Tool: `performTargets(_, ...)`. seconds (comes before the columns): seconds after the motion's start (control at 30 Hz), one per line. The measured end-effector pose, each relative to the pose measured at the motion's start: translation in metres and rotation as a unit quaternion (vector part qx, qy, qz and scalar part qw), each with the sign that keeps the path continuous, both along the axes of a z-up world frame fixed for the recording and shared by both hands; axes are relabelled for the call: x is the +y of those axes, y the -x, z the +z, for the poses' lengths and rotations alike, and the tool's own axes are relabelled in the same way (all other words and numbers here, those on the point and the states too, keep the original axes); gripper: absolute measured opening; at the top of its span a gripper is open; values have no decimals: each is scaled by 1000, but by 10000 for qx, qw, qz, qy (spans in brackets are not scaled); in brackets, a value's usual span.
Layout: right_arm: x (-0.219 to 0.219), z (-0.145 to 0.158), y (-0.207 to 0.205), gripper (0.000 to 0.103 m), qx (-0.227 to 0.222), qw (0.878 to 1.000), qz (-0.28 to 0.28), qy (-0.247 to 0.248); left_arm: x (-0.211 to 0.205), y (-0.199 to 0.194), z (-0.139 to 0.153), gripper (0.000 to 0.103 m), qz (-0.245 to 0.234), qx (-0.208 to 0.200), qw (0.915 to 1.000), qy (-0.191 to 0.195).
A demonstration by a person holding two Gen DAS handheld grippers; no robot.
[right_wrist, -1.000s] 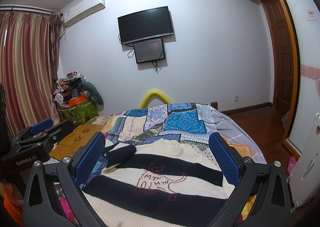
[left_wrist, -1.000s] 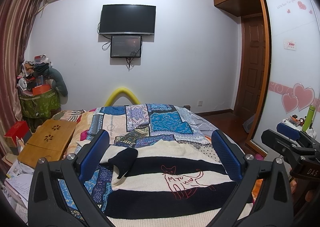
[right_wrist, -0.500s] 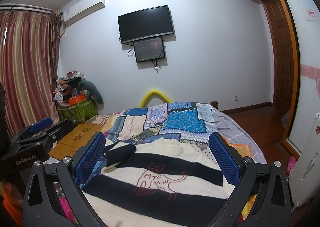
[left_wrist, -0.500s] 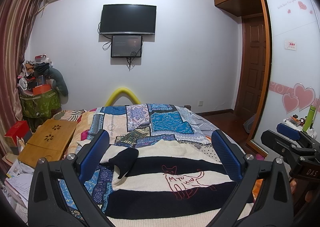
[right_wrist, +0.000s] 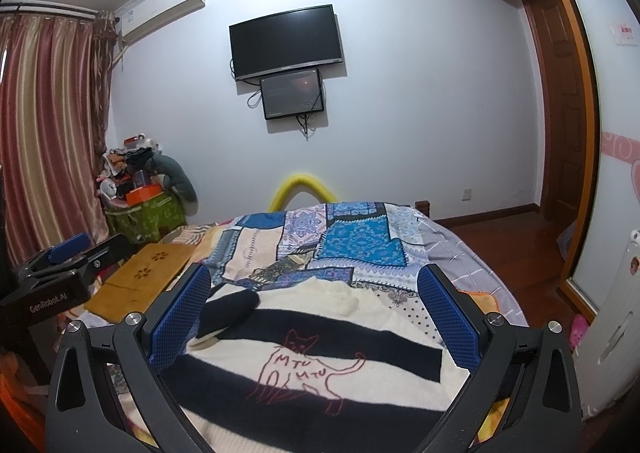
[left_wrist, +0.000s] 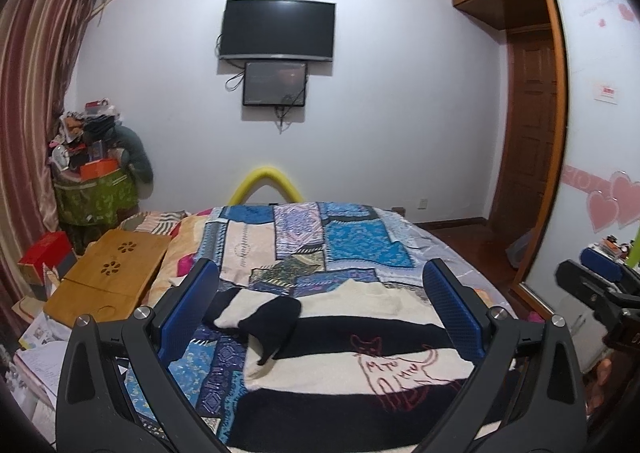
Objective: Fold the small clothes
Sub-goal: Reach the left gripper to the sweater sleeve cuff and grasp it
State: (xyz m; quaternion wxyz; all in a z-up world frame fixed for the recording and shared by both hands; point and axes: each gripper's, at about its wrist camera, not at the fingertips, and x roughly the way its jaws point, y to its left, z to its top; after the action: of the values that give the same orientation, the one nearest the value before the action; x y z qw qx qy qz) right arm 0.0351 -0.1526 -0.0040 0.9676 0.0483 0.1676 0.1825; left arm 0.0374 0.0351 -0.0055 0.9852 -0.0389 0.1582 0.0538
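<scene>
Both grippers, left gripper and right gripper, are hovering wide open and empty over the striped sweater near the bed's foot edge; I'd be pinching the sleeve corners evenly.

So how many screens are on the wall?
2: the big black TV high on the wall, and a smaller screen mounted right underneath it. Both look dark.

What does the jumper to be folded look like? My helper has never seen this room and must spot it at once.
Find the bed under the wall television, covered by a blue patchwork quilt. On the quilt's near end lies the jumper, spread flat with one sleeve turned in. Unlike the patterned quilt, it has broad cream and dark stripes and a red outline cat on its front.
</scene>
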Motion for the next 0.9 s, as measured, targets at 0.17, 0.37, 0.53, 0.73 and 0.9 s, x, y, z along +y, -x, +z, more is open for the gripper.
performTargets(0.17, 1, -2, -20, 103, 69, 9999, -82, 123, 26, -27, -5, 103, 237, 141, 9996, 6)
performTargets(0.37, -2, -8, -52, 103, 264, 9990, -205, 302, 66, -72, -17, 103, 563, 482, 9972, -109)
performTargets(0.53, -3, -17, -73, 103, 442, 9968, -338, 567, 103, -115, -40, 103, 694, 976, 9926, -214)
performTargets(0.73, -7, -31, -94, 103, 740, 9928, -445, 824, 153, -164, -85, 103, 772, 1630, 9832, 276)
performTargets(0.9, -12, -41, -114, 103, 1012, 9901, -515, 831, 190, -196, -128, 103, 922, 2186, 9696, 597)
